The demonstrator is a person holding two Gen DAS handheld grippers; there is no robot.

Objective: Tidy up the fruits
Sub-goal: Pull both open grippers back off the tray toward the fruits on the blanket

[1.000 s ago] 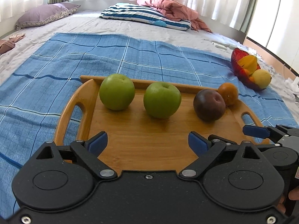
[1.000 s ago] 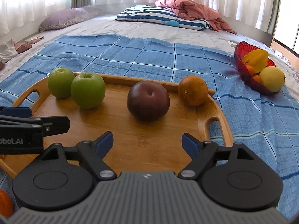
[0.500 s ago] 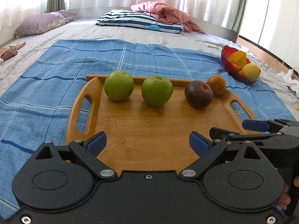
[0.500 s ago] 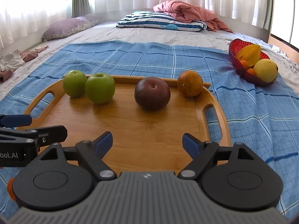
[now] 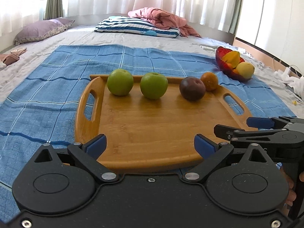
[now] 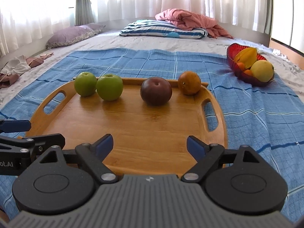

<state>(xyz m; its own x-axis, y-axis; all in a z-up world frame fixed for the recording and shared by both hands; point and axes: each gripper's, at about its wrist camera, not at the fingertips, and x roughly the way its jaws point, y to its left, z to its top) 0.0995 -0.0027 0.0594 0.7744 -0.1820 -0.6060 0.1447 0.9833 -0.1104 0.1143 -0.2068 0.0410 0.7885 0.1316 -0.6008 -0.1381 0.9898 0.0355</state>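
Observation:
A wooden tray (image 5: 152, 133) (image 6: 144, 131) lies on a blue checked cloth. Along its far edge stand two green apples (image 5: 120, 82) (image 5: 153, 85) (image 6: 85, 83) (image 6: 109, 87), a dark plum (image 5: 192, 88) (image 6: 156, 91) and an orange (image 5: 209, 81) (image 6: 189, 82). My left gripper (image 5: 150, 144) hangs over the tray's near edge, its jaws opening, nothing between them. My right gripper (image 6: 150, 146) also hangs over the near edge, its jaws opening and empty. Each gripper shows at the side of the other's view.
A red bowl (image 5: 224, 66) (image 6: 239, 72) with a starfruit, a yellow fruit and small oranges sits at the far right on the cloth. Pillows and a pink blanket (image 6: 190, 21) lie farther up the bed. Clothes (image 6: 17, 68) lie at the left.
Both grippers have pulled back from the fruit row, so the tray and fruits look smaller and farther. Both pairs of jaws stand slightly wider. The fruits have not moved.

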